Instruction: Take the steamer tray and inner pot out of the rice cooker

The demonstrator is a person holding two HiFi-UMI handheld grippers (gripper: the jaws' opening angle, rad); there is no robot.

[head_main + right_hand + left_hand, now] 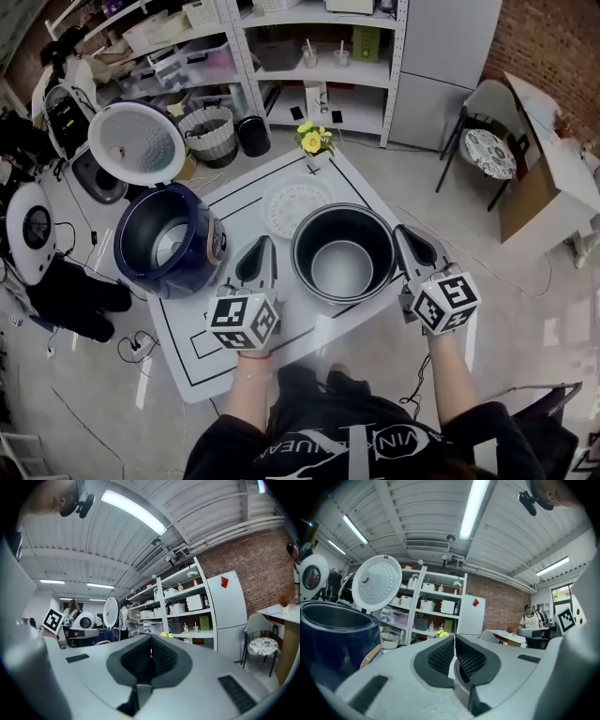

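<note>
White table [361, 192], marked with black lines, carries everything the task names. The inner pot [342, 267] looks to be standing on it near the front edge, mouth up, empty and already out of the cooker.

The left gripper [265, 246] hangs just beside the pot's left wall and the right gripper [405, 234] just beside its right wall. Each points away from the person. Their own views show both clenched, pads [440, 656] meeting along the midline with nothing pinched between them.

Just behind the pot lies the steamer tray [298, 206], a pale perforated dish flat on the table, also out. To the left stands the navy rice cooker [169, 244], its cavity bare and its lid [138, 141] thrown back. Yellow flowers [314, 141] sit at the table's far corner, with shelving [319, 56] beyond.

The pot is probably a thin, stiff metal shell, light while empty, with a smooth lining that would slip under a squeeze on the wall. The rolled rim is the place to take hold, pinched at two opposite points so it stays level. The tray looks lighter again and rigid, best held by its edge.
</note>
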